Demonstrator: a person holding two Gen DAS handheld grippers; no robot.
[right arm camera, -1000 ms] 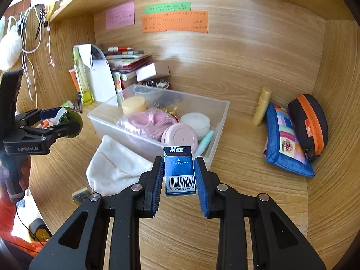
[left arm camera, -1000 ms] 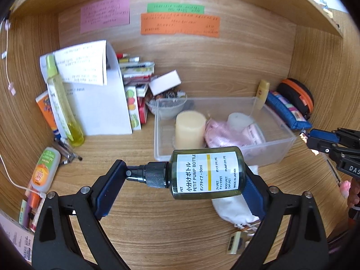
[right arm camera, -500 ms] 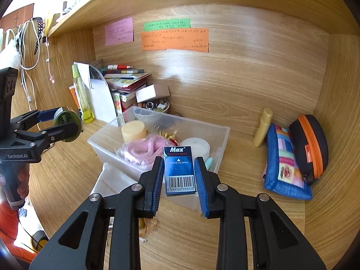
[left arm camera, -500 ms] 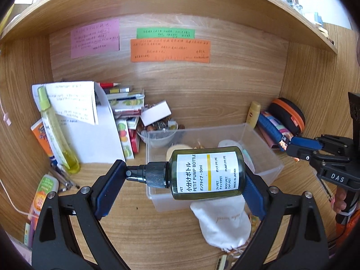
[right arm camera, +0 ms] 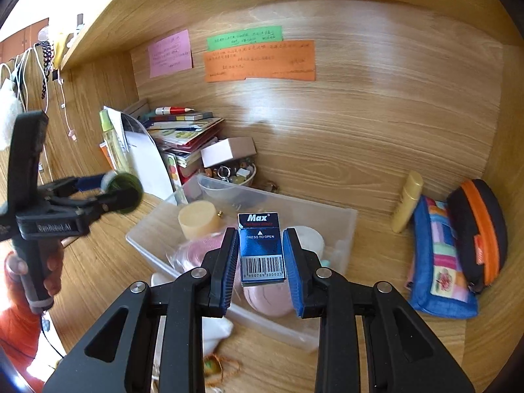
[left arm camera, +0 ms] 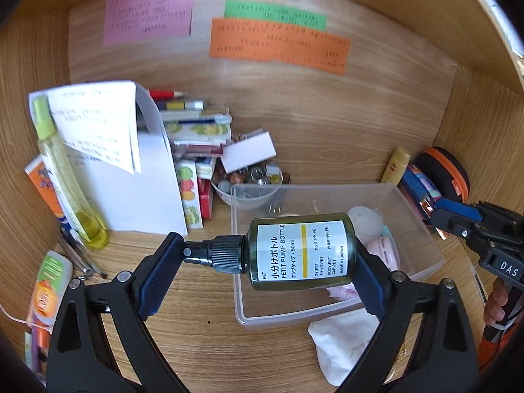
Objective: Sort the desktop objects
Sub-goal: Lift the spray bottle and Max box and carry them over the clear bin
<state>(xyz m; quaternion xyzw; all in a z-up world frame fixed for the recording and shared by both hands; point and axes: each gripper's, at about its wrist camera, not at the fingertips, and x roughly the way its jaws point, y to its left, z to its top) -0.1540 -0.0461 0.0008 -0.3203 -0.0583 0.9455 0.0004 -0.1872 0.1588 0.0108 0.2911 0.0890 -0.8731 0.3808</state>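
Observation:
My left gripper [left arm camera: 262, 262] is shut on a dark green pump bottle [left arm camera: 298, 251], held sideways by nozzle and base above the near left part of a clear plastic bin [left arm camera: 422, 262]. My right gripper [right arm camera: 260, 255] is shut on a blue Max staple box [right arm camera: 261, 249], held above the same bin [right arm camera: 347, 219]. The bin holds a cream cylinder [right arm camera: 198, 221], pink packets [right arm camera: 196, 252] and a white round jar [right arm camera: 311, 239]. The right gripper [left arm camera: 458, 219] shows at the right of the left wrist view; the left gripper with its bottle [right arm camera: 122, 191] shows at the left of the right wrist view.
A desk cubby with wooden walls. At the back left are a book stack [left arm camera: 196, 137], a tall yellow bottle [left arm camera: 65, 177], papers and a bowl of trinkets [left arm camera: 249, 180]. A blue pouch [right arm camera: 439, 258], an orange-trimmed case [right arm camera: 481, 229] and a yellow tube [right arm camera: 406, 201] lie right. A white cloth bag [left arm camera: 347, 344] lies in front of the bin.
Both grippers have risen above the desk, each keeping its object. The bin and the items on the desk now sit lower in both views.

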